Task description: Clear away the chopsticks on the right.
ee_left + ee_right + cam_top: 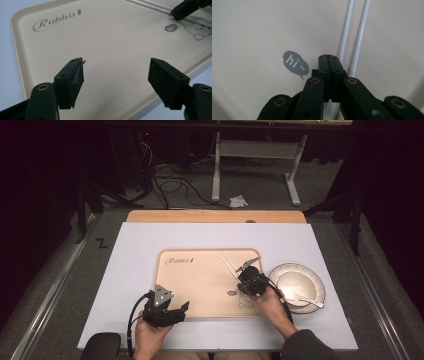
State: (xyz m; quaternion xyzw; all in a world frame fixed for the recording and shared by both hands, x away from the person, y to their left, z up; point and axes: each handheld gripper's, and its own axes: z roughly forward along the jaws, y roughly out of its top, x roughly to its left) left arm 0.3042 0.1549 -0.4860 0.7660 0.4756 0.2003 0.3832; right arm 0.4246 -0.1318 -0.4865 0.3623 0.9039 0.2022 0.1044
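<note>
Right gripper (329,58) sits closed, pinching nothing, just left of the chopsticks (352,37): thin, stiff, light, slippery rods, so I'd pinch both together mid-length.

Pretty dark room, with grey carpet floor (65,270) around a wooden desk (215,216) under a white mat (130,285), a tangle of black cables (172,185) behind it, a white desk frame (260,155) farther back and crumpled paper (238,200) by its foot.
</note>
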